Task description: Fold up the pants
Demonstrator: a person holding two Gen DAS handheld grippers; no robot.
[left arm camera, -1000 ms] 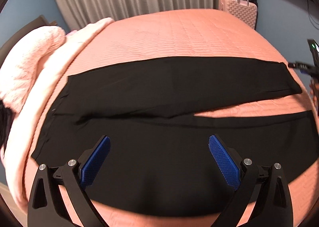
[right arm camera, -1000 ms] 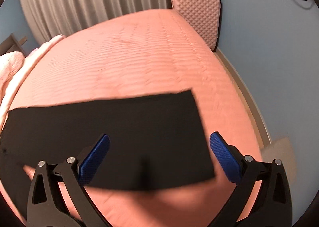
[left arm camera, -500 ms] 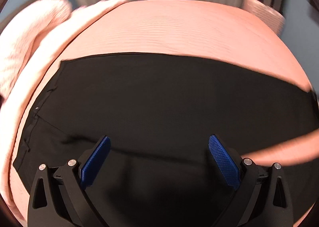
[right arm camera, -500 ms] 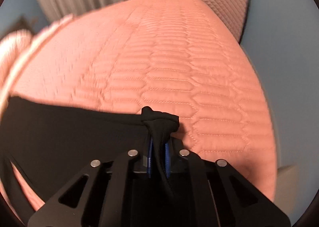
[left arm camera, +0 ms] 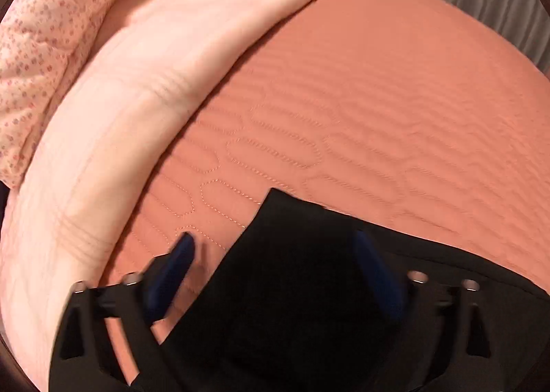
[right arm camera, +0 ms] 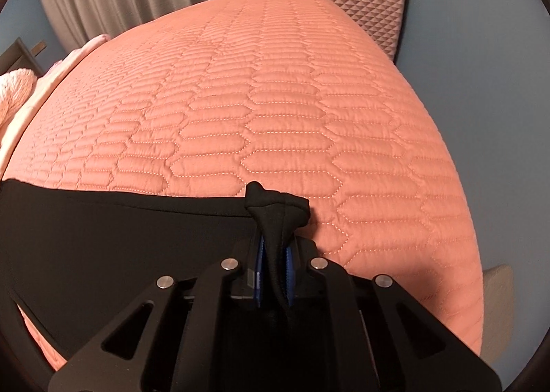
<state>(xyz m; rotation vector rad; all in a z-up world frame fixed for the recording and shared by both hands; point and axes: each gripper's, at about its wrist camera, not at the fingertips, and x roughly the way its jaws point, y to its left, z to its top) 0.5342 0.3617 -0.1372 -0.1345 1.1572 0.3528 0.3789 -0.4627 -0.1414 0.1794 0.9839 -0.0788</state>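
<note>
My right tool (right arm camera: 273,275) clenched on a bunched hem of the black pants (right arm camera: 103,254), pants spread on the coral bed (right arm camera: 275,99) toward 9 o'clock — my left tool (left arm camera: 275,254) has just been closing, pads not yet pressing, straddling a pants corner at 6 o'clock, pale blanket (left arm camera: 137,82) at 10 o'clock.

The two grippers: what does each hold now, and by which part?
The right gripper pinches the black pants at a bunched edge corner. The left gripper, jaws just closing, straddles another corner, not gripping yet.

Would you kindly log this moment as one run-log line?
stage: grasping pants | right gripper: shut on pants hem | left gripper: jaws closing astride pants corner, not yet pinched | surface: bedspread
</note>
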